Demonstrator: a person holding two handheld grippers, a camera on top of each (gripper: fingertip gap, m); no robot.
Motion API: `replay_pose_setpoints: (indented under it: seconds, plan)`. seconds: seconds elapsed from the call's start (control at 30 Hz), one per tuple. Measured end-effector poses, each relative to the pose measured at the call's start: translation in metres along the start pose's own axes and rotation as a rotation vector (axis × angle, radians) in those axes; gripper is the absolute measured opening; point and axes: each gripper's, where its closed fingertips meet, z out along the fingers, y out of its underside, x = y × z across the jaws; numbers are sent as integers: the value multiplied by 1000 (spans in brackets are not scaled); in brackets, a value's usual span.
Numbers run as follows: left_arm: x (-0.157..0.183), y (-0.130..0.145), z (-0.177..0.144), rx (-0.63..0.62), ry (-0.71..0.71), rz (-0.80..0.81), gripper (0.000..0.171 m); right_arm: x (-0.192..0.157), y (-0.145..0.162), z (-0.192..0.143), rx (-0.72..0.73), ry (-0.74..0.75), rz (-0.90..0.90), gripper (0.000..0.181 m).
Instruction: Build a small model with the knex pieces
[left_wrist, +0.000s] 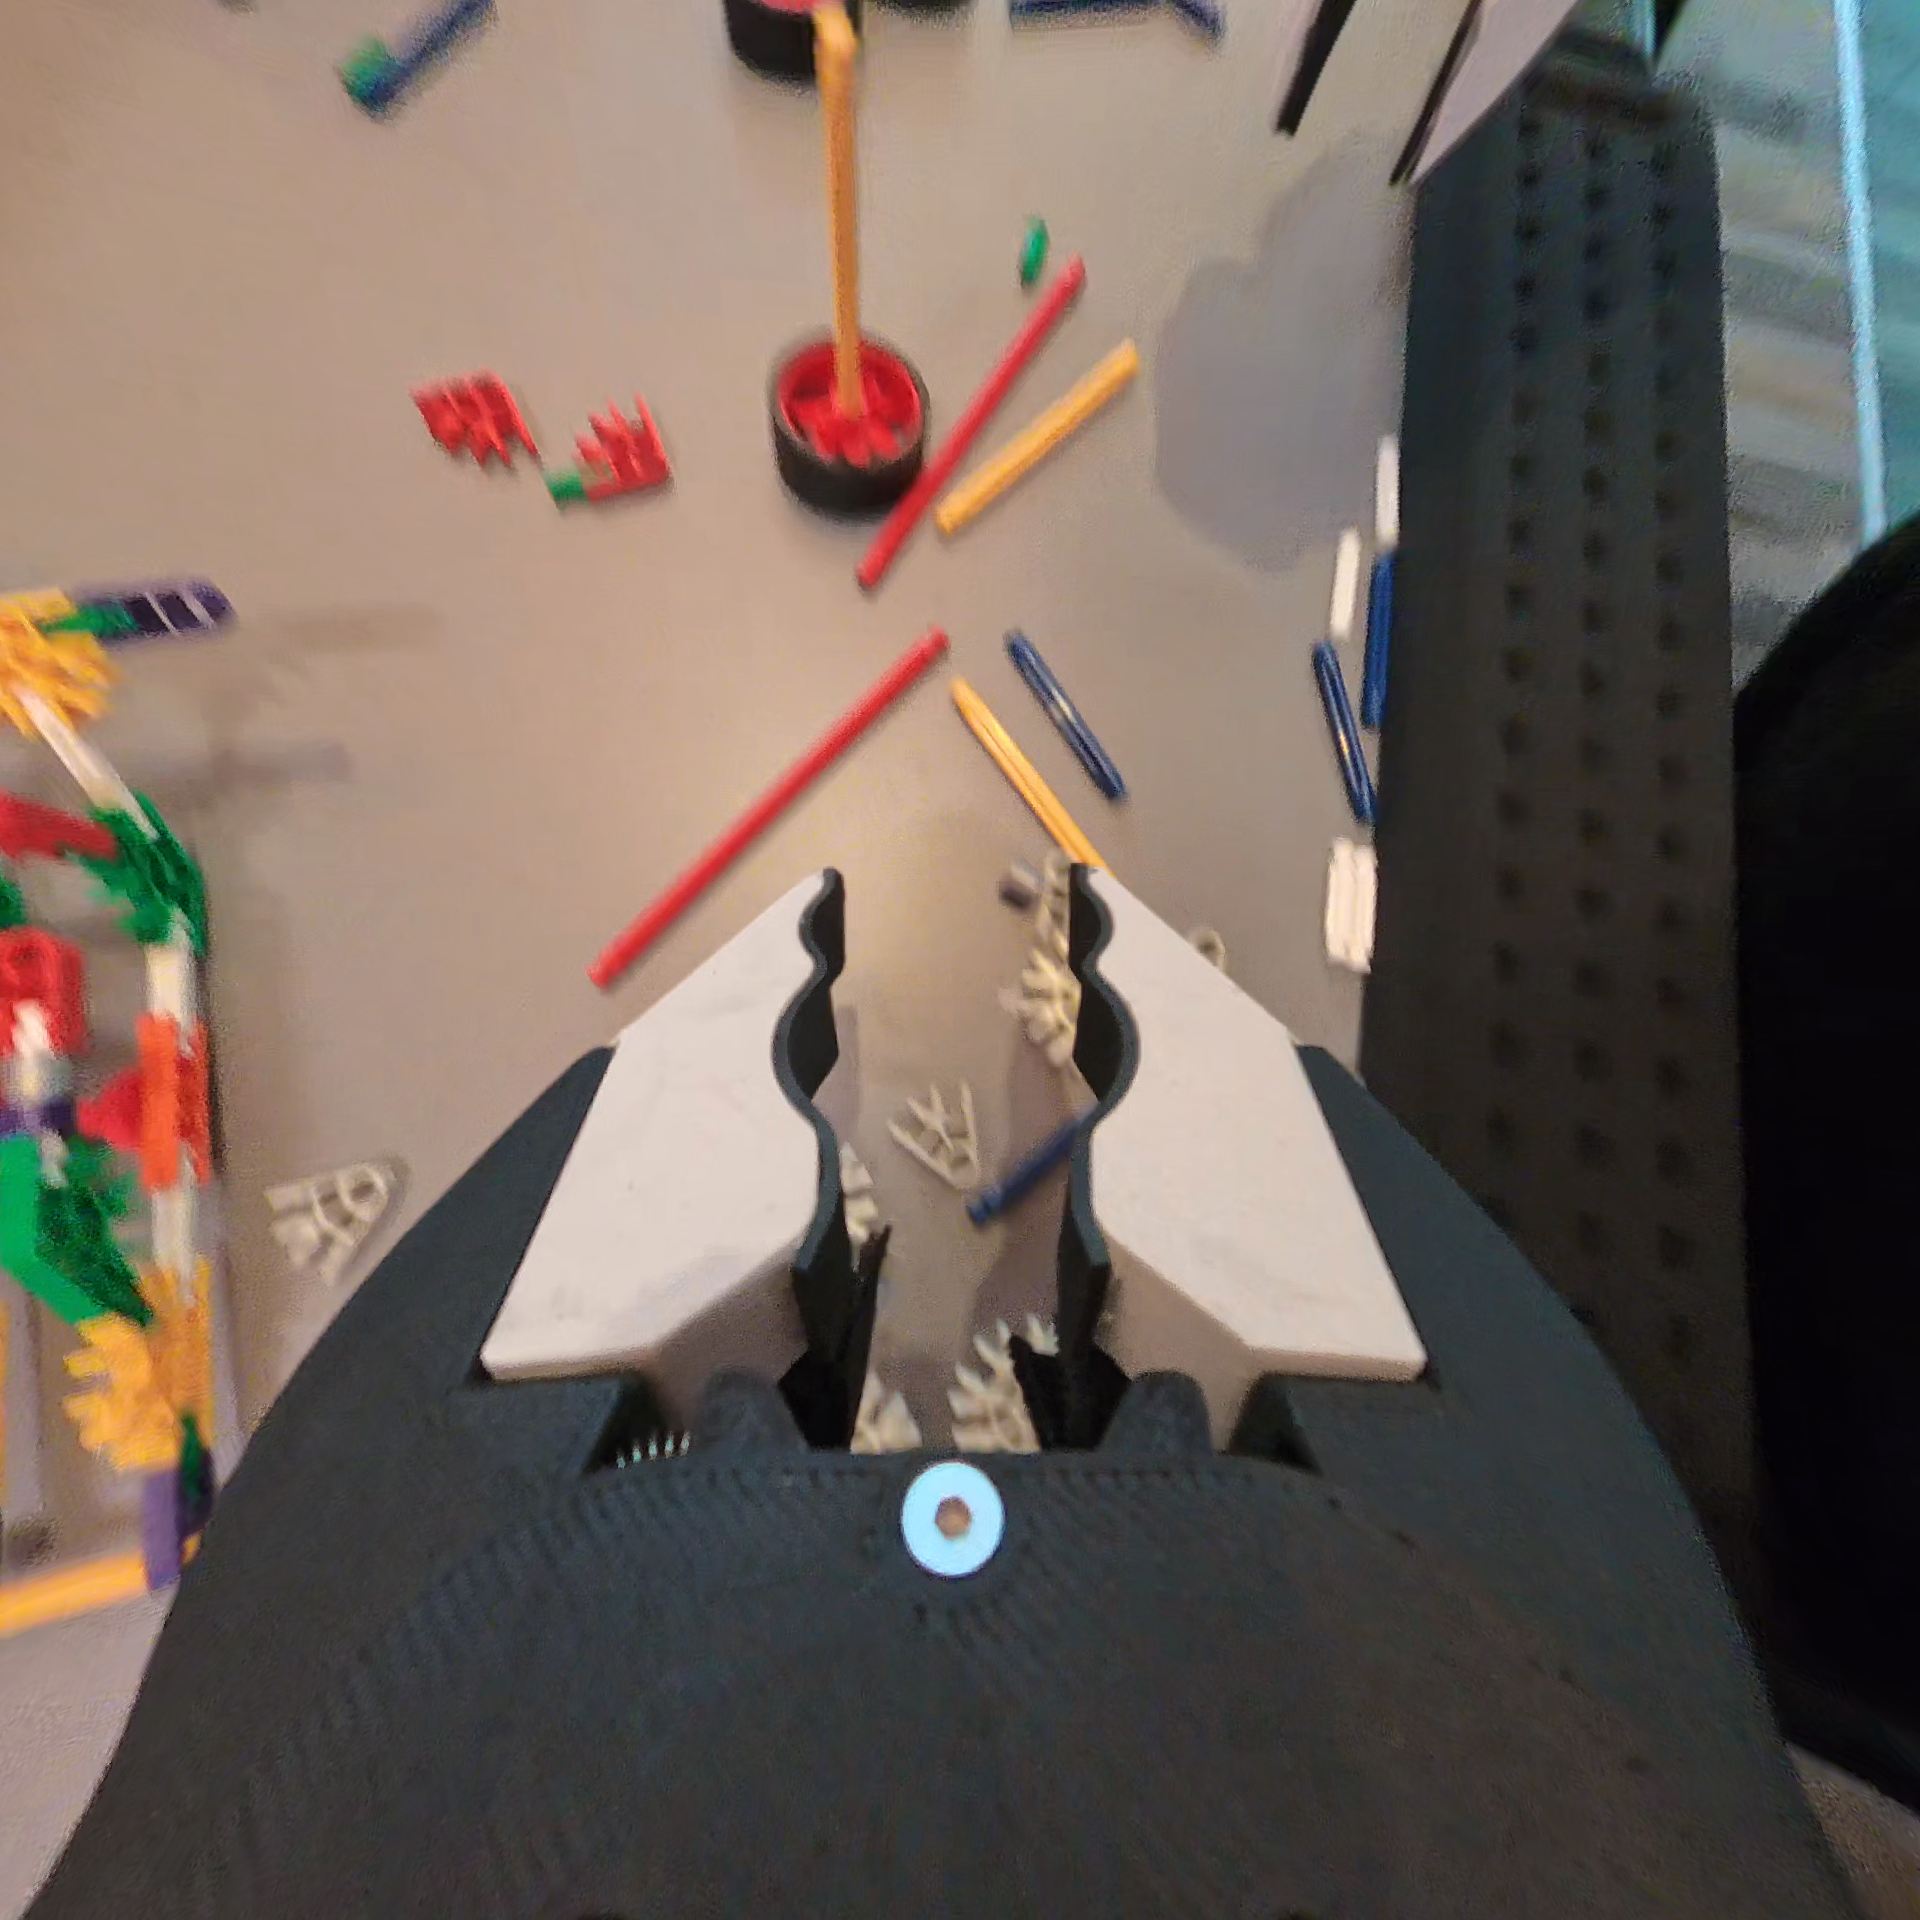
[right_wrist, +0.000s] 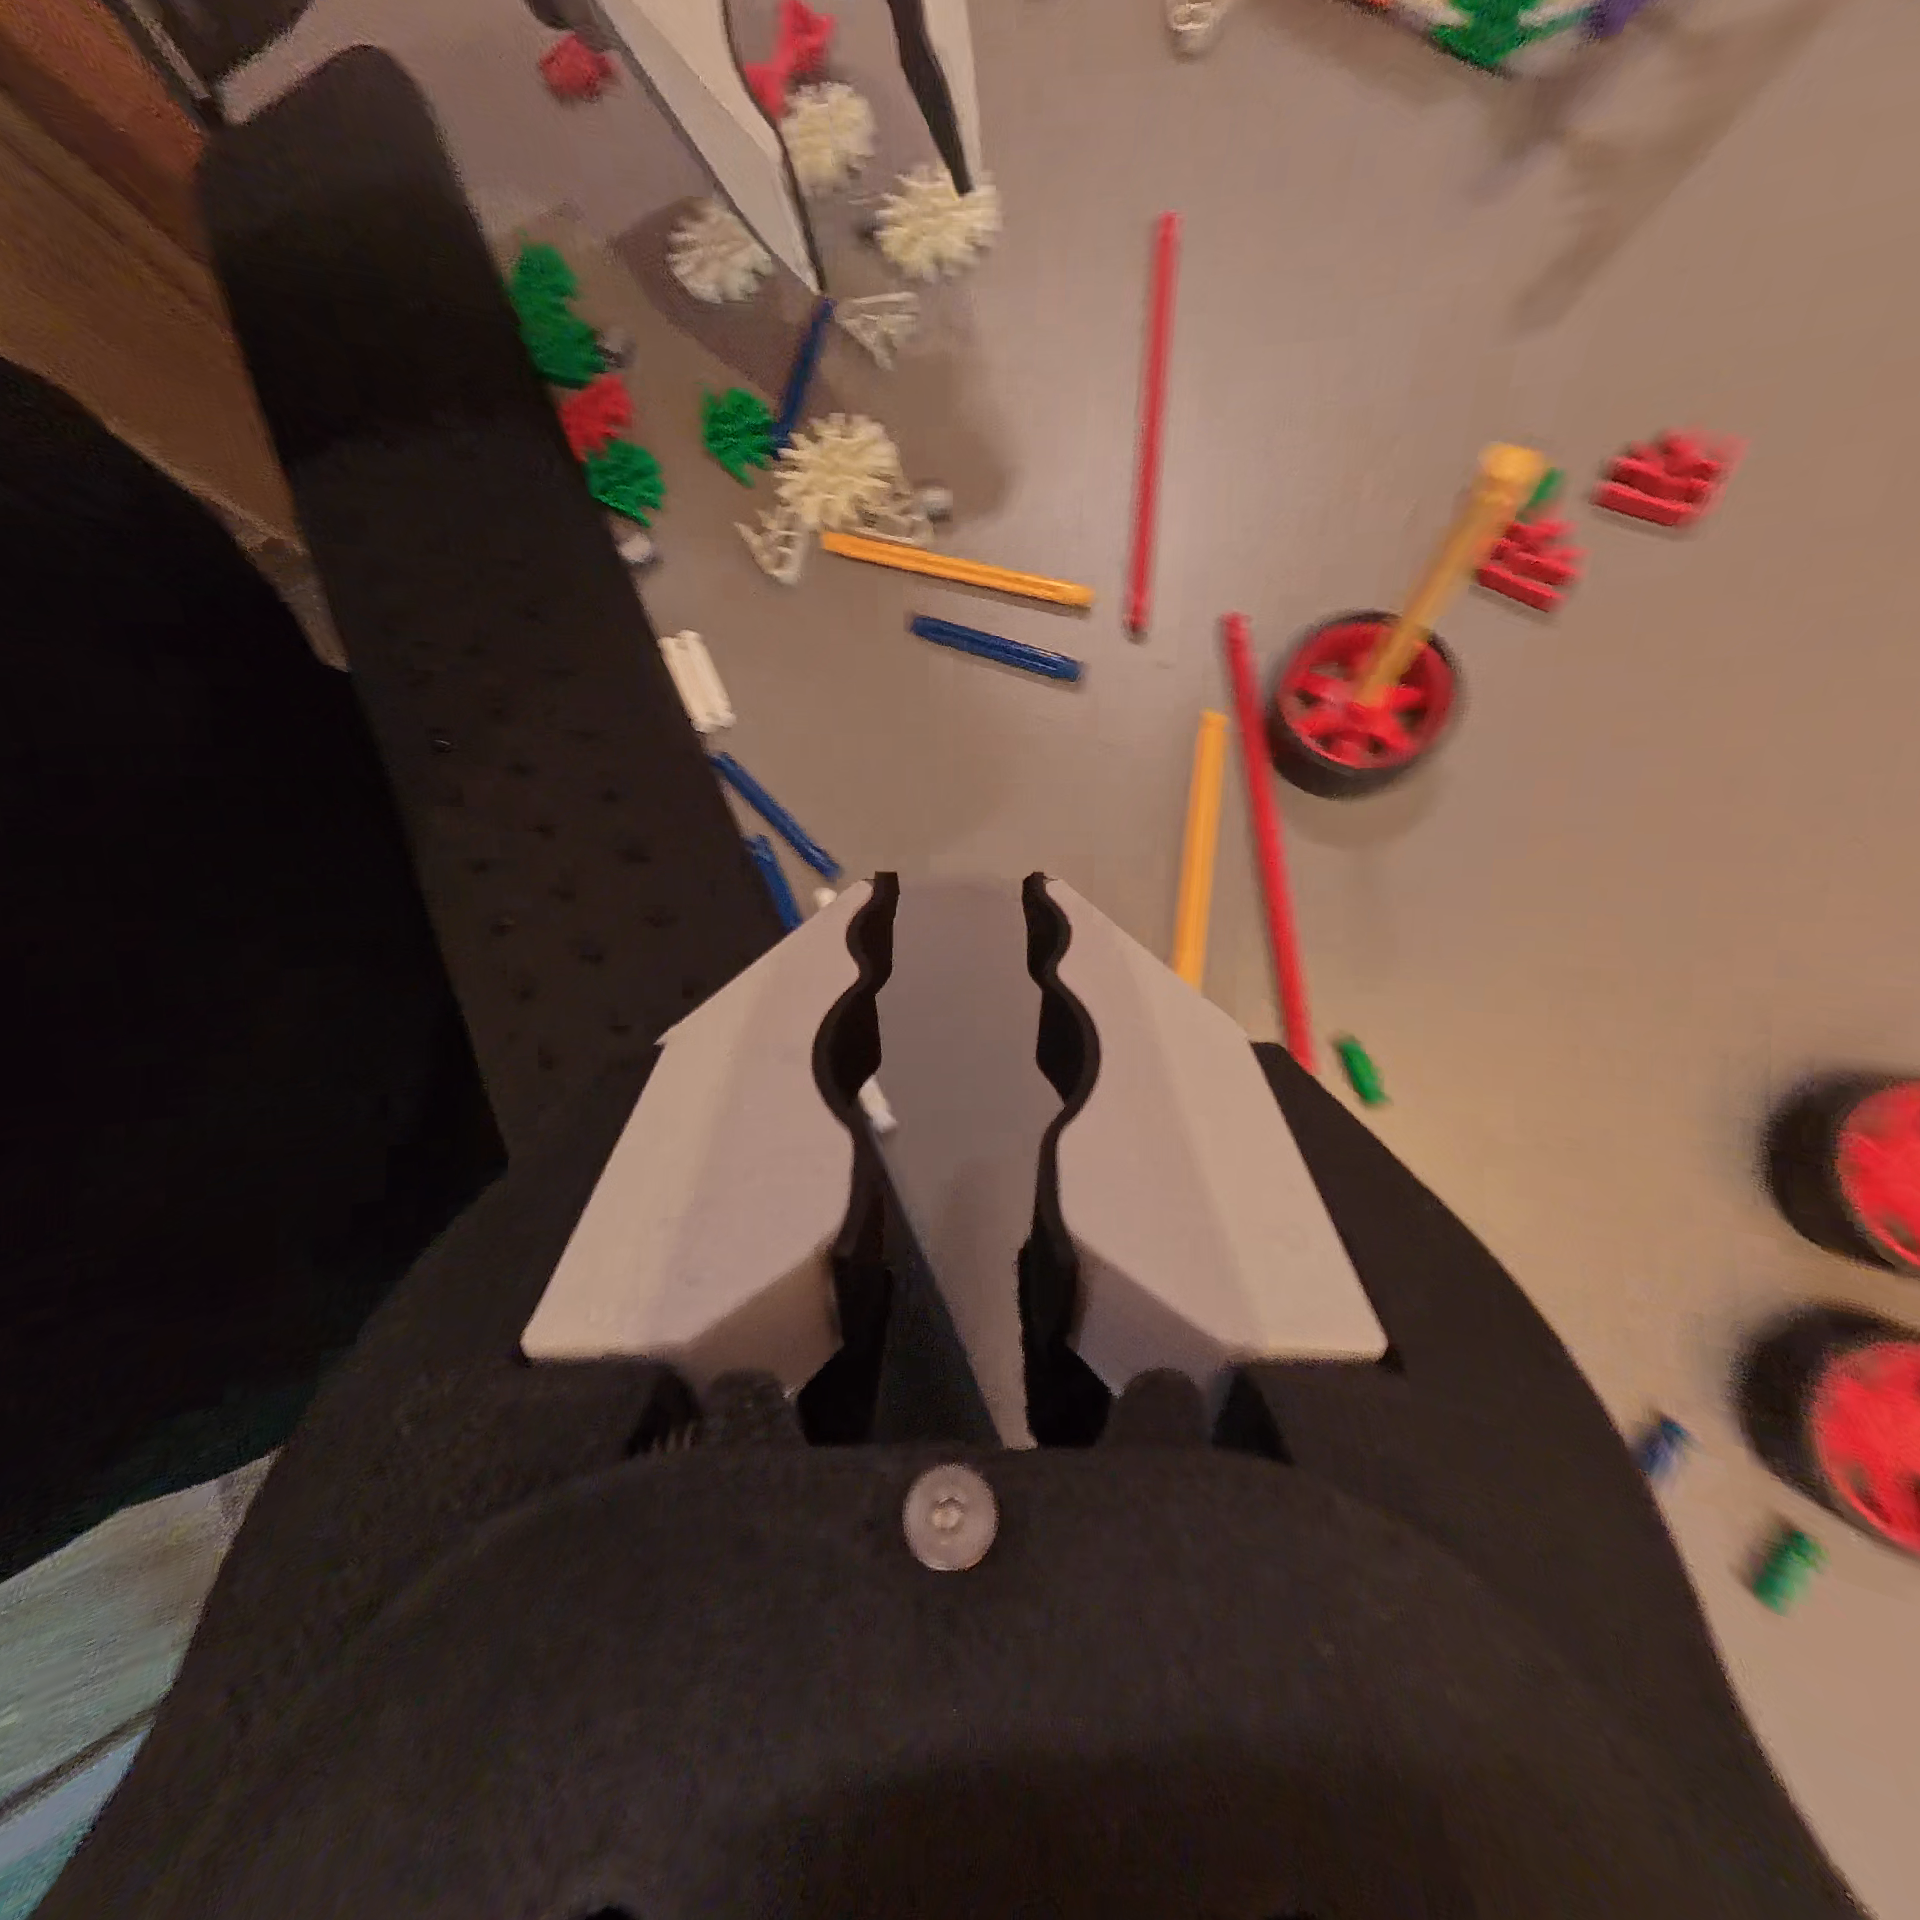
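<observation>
My left gripper (left_wrist: 954, 883) is open and empty above pale grey snowflake connectors (left_wrist: 935, 1132) and a short blue rod (left_wrist: 1023, 1169). A long red rod (left_wrist: 769, 805) and a yellow rod (left_wrist: 1023, 774) lie just ahead of it. My right gripper (right_wrist: 960, 883) is open and empty over bare table, nearest a yellow rod (right_wrist: 1197, 847) and a long red rod (right_wrist: 1265, 842). A black wheel with a red hub and a yellow rod standing in it (left_wrist: 847, 431) sits farther out; it also shows in the right wrist view (right_wrist: 1363, 701). The left gripper's fingers (right_wrist: 727, 125) show at the top of the right wrist view, over white connectors (right_wrist: 935, 223).
A black perforated chair back (left_wrist: 1558, 623) runs along the table's right edge in the left view and the left edge (right_wrist: 499, 623) in the right view. A built multicoloured model (left_wrist: 94, 1091) stands at left. Two more red-hubbed wheels (right_wrist: 1860, 1299), red connectors (left_wrist: 540, 431) and green connectors (right_wrist: 561, 312) lie scattered. Across from one pair of fingers to the other is roughly 15 centimeters. The long red rod (left_wrist: 769, 805) is about 7 centimeters from my left fingertips and 15 centimeters from my right. The right camera catches it too, in the right wrist view (right_wrist: 1154, 400).
</observation>
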Motion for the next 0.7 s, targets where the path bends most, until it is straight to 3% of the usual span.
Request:
replay_pose_setpoints:
  seconds: [0.13,0.27,0.4,0.53,0.7]
  plan:
    - [36,41,-10,-97,14,-2,36,-45,-11,50,-32,-72,-81,23]
    - [72,61,-12,-113,61,-17,33,-86,-34,98,-42,-158,-158,19]
    - [83,77,-17,-86,54,-76,33,-102,-44,138,-99,-196,-217,16]
    - [89,85,-25,-52,30,-103,32,-112,-43,159,-148,-236,-243,5]
    - [94,93,-32,-23,18,-129,32,-113,-43,167,-172,-231,-259,5]
